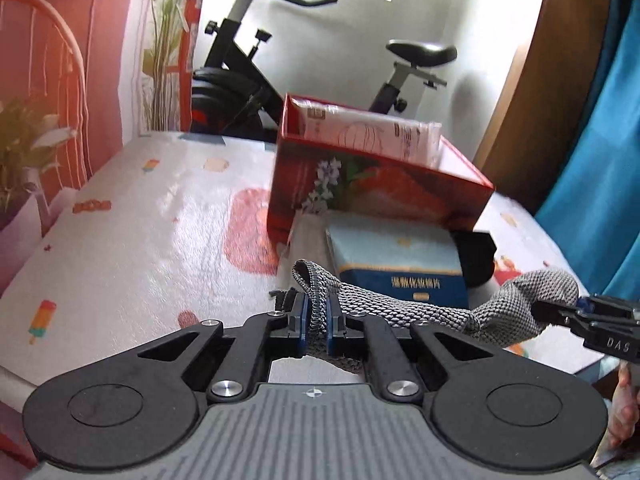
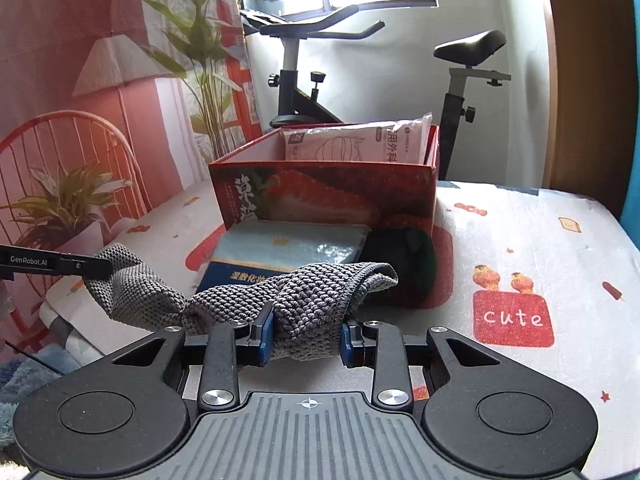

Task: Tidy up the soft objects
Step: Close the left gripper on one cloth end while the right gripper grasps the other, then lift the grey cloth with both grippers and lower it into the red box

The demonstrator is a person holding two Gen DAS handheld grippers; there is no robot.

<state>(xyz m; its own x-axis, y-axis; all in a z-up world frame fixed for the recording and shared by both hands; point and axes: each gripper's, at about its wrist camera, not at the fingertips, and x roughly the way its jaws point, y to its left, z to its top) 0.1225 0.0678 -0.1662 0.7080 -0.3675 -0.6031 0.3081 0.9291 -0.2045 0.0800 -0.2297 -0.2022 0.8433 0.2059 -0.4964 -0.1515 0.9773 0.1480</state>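
A grey knitted cloth (image 2: 312,300) hangs bunched above the patterned bed cover, stretched sideways with both ends gripped. Behind it lie a blue packet (image 2: 280,252) and a dark green soft item (image 2: 404,260), both against the red box (image 2: 328,192) holding a white pack (image 2: 360,140).

We see the left gripper (image 1: 317,316) with its blue pads nearly together, pinching a thin edge of the grey knitted cloth (image 1: 420,308). The right gripper (image 2: 307,336) has its jaws partly apart, clamped on a thicker bunched fold of the same cloth. Both tools point forward and slightly downward above the near edge of the bed, cloth slung between them. In the left wrist view, part of a hand (image 1: 626,400) shows behind the right gripper.
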